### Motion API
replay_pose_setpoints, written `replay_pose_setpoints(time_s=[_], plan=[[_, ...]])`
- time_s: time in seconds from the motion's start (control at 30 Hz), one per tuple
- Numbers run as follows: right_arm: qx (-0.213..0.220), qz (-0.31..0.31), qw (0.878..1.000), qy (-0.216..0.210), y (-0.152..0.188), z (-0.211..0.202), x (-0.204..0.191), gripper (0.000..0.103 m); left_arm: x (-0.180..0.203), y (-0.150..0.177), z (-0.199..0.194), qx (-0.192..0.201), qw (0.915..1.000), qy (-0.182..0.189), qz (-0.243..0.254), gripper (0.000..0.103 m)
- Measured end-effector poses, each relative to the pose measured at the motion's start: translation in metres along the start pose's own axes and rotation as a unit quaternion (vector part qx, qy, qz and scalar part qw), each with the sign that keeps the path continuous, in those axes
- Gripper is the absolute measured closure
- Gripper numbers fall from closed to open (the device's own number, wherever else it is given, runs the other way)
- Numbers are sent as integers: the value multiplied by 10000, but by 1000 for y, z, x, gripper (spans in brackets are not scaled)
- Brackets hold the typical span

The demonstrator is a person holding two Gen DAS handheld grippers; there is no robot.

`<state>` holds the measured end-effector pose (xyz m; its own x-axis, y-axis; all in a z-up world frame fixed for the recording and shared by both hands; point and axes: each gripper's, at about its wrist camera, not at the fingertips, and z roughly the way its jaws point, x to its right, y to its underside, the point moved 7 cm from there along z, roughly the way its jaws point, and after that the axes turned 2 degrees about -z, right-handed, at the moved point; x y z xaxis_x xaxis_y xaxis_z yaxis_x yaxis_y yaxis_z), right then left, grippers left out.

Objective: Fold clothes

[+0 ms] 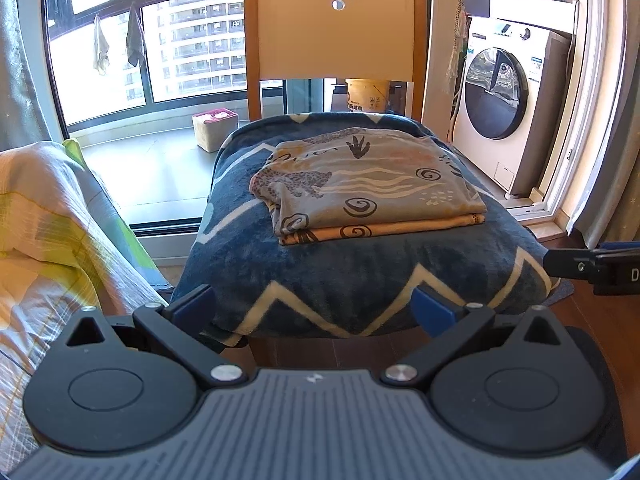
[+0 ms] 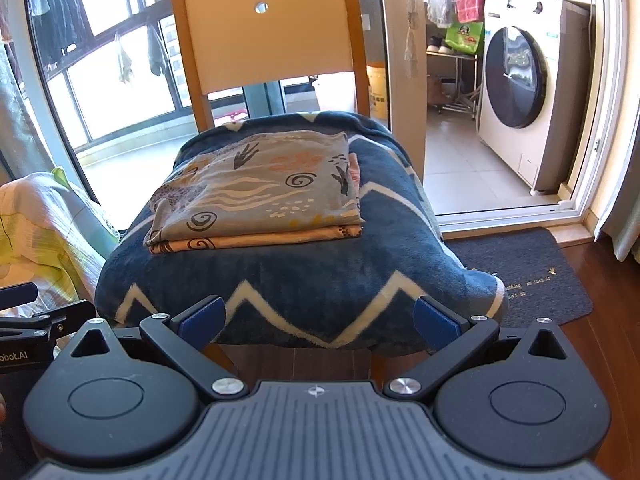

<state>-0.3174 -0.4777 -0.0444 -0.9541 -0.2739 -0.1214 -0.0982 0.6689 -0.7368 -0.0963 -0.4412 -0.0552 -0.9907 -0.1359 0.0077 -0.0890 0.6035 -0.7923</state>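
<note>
Folded garment [image 1: 368, 184], grey print with leopards, spirals and wavy lines, lies flat as a neat rectangle on top of a blue fleece blanket [image 1: 320, 280] with a cream zigzag pattern. An orange-peach layer shows along the garment's near edge and, in the right wrist view, at its right side. The near-left corner is slightly rumpled in the left wrist view. The blanket is bundled over the seat of a wooden chair [image 1: 336, 20]; its backrest, with round holes, stands upright behind the garment.

Left tongs [image 1: 314, 306]: blue-padded fingers spread wide apart, nothing between them, held low in front of the blanket's near edge and not touching the garment. Right tongs [image 2: 318, 316]: likewise spread apart and empty, in front of the blanket's near edge. Each wrist view catches part of the other tool at its frame edge; the two sit side by side.

Surroundings: bed with a yellow-green checked cover [image 1: 48, 216] to the left of the chair. Large window [image 1: 160, 40] behind, with two cloths hanging at it. White front-loading washing machine [image 2: 524, 92] beyond a doorway on the right. Dark doormat [image 2: 532, 272] on the wooden floor at that threshold. Yellow bucket [image 1: 366, 94] visible under the chair back.
</note>
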Motion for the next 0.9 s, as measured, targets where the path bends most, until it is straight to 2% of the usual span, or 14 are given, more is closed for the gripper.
replay_pose_setpoints(time_s=[0.53, 0.9], plan=[[71, -92, 9998, -152, 8, -25, -14, 0, 15, 1, -8, -91, 10000, 17, -25, 1], [73, -126, 9998, -95, 12, -36, -14, 0, 17, 2, -15, -205, 9997, -70, -112, 1]])
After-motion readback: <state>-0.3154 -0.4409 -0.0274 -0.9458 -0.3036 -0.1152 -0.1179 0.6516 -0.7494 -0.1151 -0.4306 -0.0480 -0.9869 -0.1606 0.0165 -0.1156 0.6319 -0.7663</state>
